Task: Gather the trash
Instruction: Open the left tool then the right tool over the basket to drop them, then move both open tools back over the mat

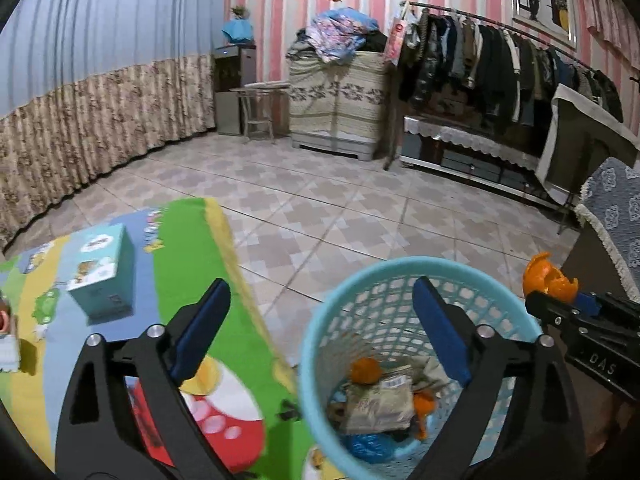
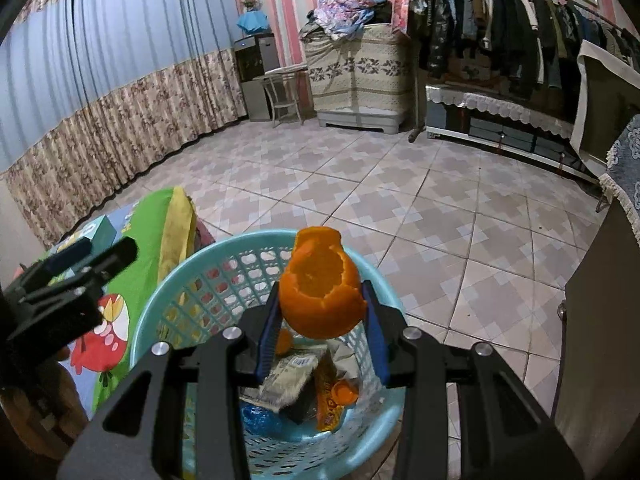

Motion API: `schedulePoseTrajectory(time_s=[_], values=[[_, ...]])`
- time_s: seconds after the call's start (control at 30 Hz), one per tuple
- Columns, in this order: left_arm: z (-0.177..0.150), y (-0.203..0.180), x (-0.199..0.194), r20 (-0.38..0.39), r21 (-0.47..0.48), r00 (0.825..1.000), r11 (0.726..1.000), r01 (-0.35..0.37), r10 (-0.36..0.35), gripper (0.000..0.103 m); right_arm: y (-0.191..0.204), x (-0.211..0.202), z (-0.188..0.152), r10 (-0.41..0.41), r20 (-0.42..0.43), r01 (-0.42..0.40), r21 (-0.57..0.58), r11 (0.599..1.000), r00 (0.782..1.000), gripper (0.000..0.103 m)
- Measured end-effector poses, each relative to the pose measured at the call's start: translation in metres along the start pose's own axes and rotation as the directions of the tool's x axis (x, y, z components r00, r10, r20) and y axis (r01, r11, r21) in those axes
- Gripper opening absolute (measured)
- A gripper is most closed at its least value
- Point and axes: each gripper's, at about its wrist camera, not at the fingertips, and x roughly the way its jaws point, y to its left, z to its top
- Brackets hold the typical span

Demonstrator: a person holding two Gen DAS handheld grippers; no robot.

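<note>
Holding the peel [image 2: 320, 292] in the right claw [image 2: 322, 344], clenched on it from both sides, hollow cup shape with the torn opening facing forward and up. Key relation: in the right wrist view the peel sits over the basket [image 2: 168, 292], inside the rim outline, with the trash pile showing below it between the fingers. In the left wrist view the peel [image 1: 548, 276] reads just off the basket's [image 1: 316, 320] right rim, so we can't fully tell how centred it is; we judge it's over or just inside the near-right edge. Drop direction is straight down, maybe a small nudge toward the basket centre first. Left claw [image 1: 320, 320] is released, jaws wide, empty, hovering over the basket's left side next to the mat [image 1: 180, 240]. Box [image 1: 104, 272] sits on the mat, nearer the left claw. Risk: the light, curved peel may stick to a pad or clip the rim on release.
</note>
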Motion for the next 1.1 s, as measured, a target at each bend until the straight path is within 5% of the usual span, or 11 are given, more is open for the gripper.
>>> schedulePoseTrajectory(time_s=[0.23, 0.33, 0.73, 1.1], values=[[-0.005, 0.028, -0.019, 0.007, -0.022, 0.999, 0.999, -0.047, 0.047, 0.097, 0.024, 0.017, -0.003, 0.033, -0.026, -0.034, -0.038, 0.999, 0.999, 0.042], [-0.008, 0.032, -0.026, 0.012, -0.016, 0.998, 0.998, -0.062, 0.062, 0.097, 0.028, 0.020, -0.005, 0.024, -0.011, -0.024, -0.033, 0.999, 1.000, 0.084], [-0.029, 0.066, -0.052, 0.004, -0.044, 0.992, 0.991, -0.125, 0.126, 0.097, 0.025, 0.024, -0.008, 0.005, -0.033, -0.005, -0.008, 1.000, 0.999, 0.087], [-0.059, 0.152, -0.099, -0.022, -0.113, 0.964, 0.958, -0.264, 0.264, 0.097, 0.079, 0.009, -0.010, 0.028, 0.014, -0.027, -0.103, 0.994, 0.999, 0.090]])
